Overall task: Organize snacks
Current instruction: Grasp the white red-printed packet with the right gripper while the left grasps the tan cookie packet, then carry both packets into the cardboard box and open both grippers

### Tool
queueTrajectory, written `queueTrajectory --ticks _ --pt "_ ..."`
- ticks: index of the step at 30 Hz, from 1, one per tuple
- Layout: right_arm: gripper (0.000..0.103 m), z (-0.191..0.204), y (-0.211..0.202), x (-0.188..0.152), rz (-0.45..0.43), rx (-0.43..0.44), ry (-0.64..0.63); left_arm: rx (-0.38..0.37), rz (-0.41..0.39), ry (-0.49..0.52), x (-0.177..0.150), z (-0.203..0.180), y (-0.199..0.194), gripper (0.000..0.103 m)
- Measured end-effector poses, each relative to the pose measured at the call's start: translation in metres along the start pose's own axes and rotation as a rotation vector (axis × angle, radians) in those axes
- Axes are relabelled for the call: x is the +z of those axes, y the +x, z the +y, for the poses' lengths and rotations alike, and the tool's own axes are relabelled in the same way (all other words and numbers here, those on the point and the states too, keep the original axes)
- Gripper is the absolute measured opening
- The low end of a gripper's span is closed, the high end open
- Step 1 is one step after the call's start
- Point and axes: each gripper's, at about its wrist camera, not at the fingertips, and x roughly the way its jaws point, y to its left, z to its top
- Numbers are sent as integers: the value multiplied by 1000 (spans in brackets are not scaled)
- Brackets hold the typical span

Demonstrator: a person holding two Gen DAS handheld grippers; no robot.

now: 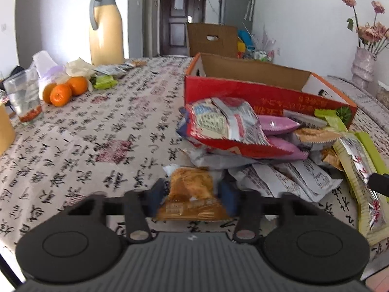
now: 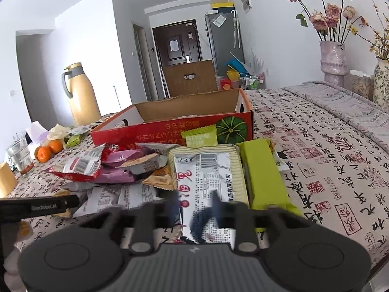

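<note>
Here, in the left wrist view, the left gripper [image 1: 193,196] has its blue pads pressed on either side of an orange snack packet [image 1: 192,194] lying on the patterned tablecloth [image 1: 80,146], at the near edge of the snack pile [image 1: 255,141]. The red cardboard box [image 1: 255,90] stands open just behind the pile. Far left lie oranges [image 1: 64,91].

In the right wrist view, the right gripper [image 2: 194,209] sits over a white-and-cream packet [image 2: 206,170]; blur hides whether it clamps it. A green packet [image 2: 263,175] lies just right.
</note>
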Motion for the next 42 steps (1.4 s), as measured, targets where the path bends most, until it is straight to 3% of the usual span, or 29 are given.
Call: queueTrajectory --ticks 2,11,13,14,15,19,32,42 --pt "72 3 0 -2 -2 -21 -18 -10 -6 -3 -1 1 -2 41" --pt "72 -4 31 -3 96 -82 -24 -27 -31 -14 -2 8 -18 41" --pt "70 -6 33 -4 100 -83 -22 -27 -40 -17 -2 10 -21 41" --pt "66 -6 34 -4 99 -83 -23 -29 -43 -19 -2 10 -23 41" --pt "56 -6 33 -4 97 -76 -22 -30 -45 -20 -2 11 -24 41" --pt "47 -8 26 -5 82 -47 -9 -32 -57 -18 -3 12 -31 41" --pt "46 -4 -4 4 -11 -37 -28 -43 -129 -22 -1 17 -61 41" --pt "47 3 -8 30 -64 -29 -53 -79 -222 4 34 5 -84 41"
